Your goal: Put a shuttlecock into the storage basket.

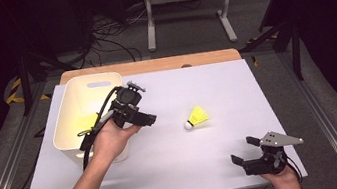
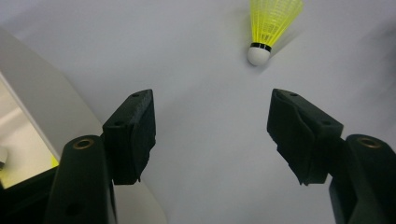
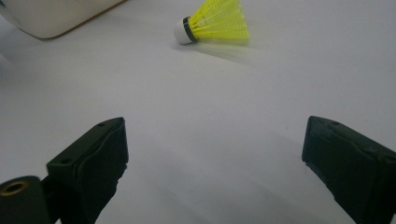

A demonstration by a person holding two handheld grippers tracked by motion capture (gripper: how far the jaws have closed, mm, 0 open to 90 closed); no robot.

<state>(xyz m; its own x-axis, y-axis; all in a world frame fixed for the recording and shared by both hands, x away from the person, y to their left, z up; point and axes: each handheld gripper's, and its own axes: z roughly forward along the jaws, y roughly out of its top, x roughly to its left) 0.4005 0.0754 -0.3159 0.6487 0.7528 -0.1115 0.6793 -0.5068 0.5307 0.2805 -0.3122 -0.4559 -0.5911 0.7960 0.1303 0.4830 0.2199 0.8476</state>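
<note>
Nearest me, at about five o'clock on the white table (image 1: 177,164), my right gripper (image 1: 246,149) rests low in my right hand. Its jaws stand wide apart with nothing between them, only bare tabletop. It points toward eleven o'clock, at the shuttlecock.

Further out, near the table's middle and a little toward two o'clock, the yellow shuttlecock (image 1: 197,117) lies on its side. Its white cork tip points toward seven o'clock and its skirt fans away to the right. Nothing touches it.

To the left, at about nine o'clock from the shuttlecock, my left gripper (image 1: 148,120) hovers just beside the white bin (image 1: 68,109). Its jaws are wide open and empty too. In the left gripper view the shuttlecock (image 2: 266,29) sits ahead at one o'clock, beyond the jaw tips.

Farthest left stands the bin, with something yellow inside it; I cannot tell what.

Step in hand, as I judge it: the approach for a pick, with the left gripper leading. The next move calls for carrying it forward and slightly right. It should straddle the cork or the skirt's narrow end, then close gently, since the skirt looks easy to crush or flick away.
</note>
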